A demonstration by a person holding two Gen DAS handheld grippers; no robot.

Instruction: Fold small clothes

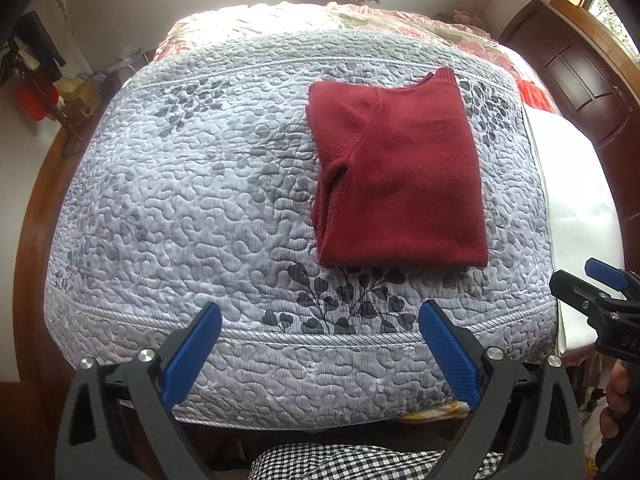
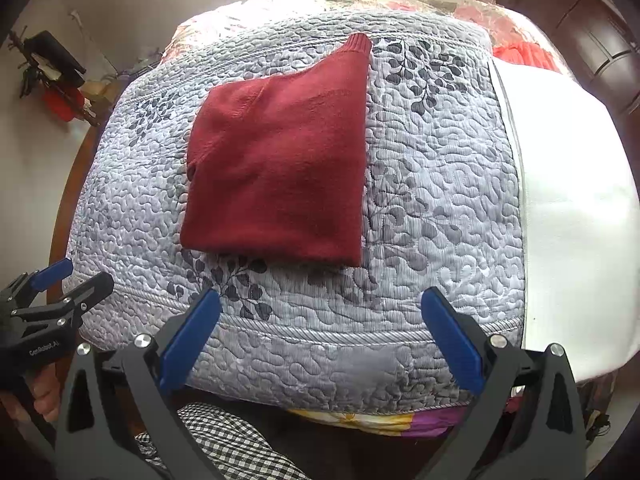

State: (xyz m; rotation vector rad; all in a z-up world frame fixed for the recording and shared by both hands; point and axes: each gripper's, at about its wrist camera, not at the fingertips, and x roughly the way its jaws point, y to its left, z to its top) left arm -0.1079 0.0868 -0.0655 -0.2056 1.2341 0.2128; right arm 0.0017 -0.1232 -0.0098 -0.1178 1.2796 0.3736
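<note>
Folding looks nearly done: the red sweater [image 1: 396, 176] lies as a compact rectangle on the grey quilt [image 1: 192, 200], toward its right side and back from the near edge, with one ribbed cuff poking out at the far corner. Left gripper [image 1: 320, 344] and right gripper [image 2: 320, 332] hang spread wide, empty, over the near edge. Tucked layers underneath are hidden.
</note>
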